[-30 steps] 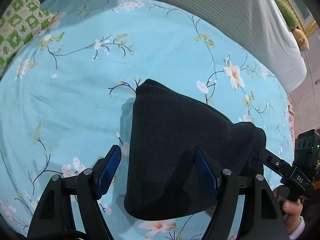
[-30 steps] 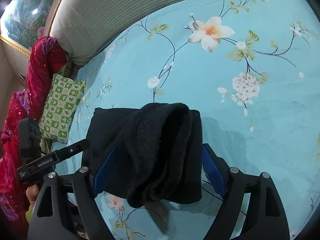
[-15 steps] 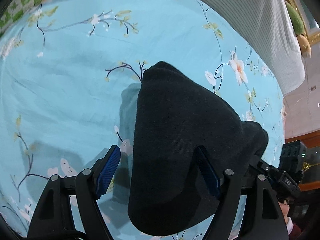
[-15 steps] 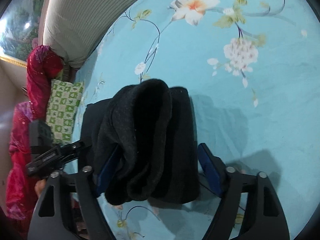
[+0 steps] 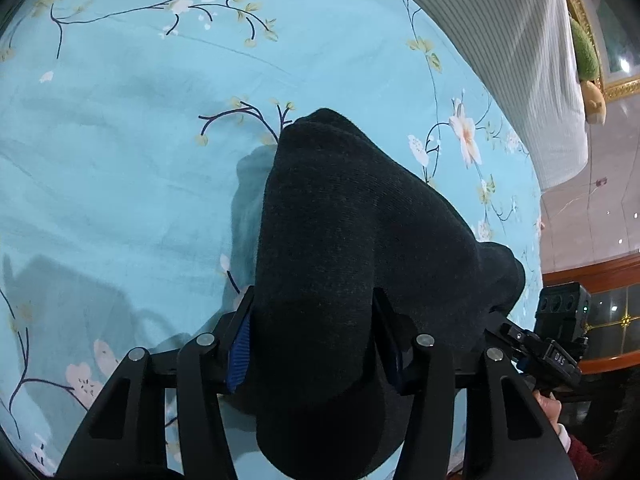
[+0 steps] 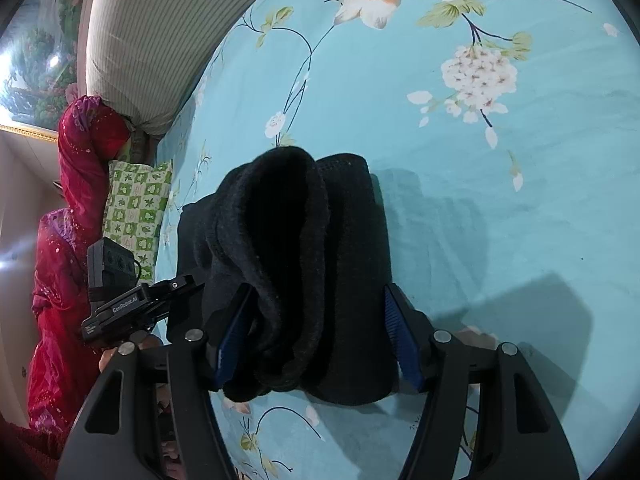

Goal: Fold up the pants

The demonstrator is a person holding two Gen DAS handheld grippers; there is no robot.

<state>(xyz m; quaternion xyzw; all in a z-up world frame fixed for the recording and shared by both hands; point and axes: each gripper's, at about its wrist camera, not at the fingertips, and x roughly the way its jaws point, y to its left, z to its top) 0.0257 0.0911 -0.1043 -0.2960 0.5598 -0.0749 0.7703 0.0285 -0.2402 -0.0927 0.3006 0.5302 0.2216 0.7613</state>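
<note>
The black pants (image 5: 360,240) lie folded into a thick bundle on the blue flowered bed sheet (image 5: 120,140). My left gripper (image 5: 316,340) has closed in on one end of the bundle, its blue pads pressed against the cloth on both sides. My right gripper (image 6: 316,336) straddles the other end of the pants (image 6: 296,248), with its left pad touching the cloth and its right pad at the bundle's edge. The right gripper also shows in the left wrist view (image 5: 548,352), and the left gripper in the right wrist view (image 6: 124,304).
A striped grey bolster (image 6: 152,32) runs along the head of the bed. A green checked pillow (image 6: 136,208) and red cloth (image 6: 68,240) lie at the side. A plush toy (image 5: 588,60) sits beyond the bolster. Wooden furniture (image 5: 592,320) stands past the bed's edge.
My left gripper's jaws have closed from wide open onto the pants bundle. Both grippers have moved lower and closer to the bed sheet.
</note>
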